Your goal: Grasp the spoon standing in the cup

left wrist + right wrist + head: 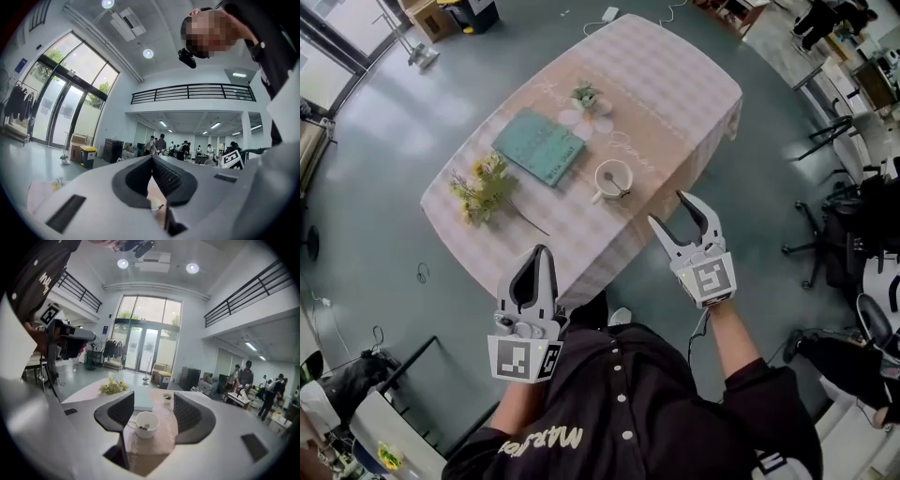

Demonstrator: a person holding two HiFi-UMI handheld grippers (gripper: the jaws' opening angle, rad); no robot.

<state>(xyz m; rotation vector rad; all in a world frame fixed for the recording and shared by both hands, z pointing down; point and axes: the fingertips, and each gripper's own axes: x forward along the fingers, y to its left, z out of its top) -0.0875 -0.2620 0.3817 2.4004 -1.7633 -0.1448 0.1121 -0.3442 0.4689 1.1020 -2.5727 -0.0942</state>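
A white cup (610, 178) stands on the pink checked table (675, 84), near its front edge, with a spoon (616, 185) inside it. My right gripper (670, 211) hovers open just short of that edge, to the right of the cup. In the right gripper view the cup (146, 424) and spoon (144, 427) lie ahead, framed by the spread jaws of the gripper (153, 398), which hold nothing. My left gripper (541, 253) is lower left, off the table, with its jaws closed together and empty. Its own view shows the tips meeting (152, 158) and the cup (153, 203) below them.
A teal book (539, 145) lies left of the cup, with a small potted plant (586, 96) behind it. A bunch of yellow flowers (485, 187) lies at the table's left end. Office chairs (839, 211) stand on the floor at right.
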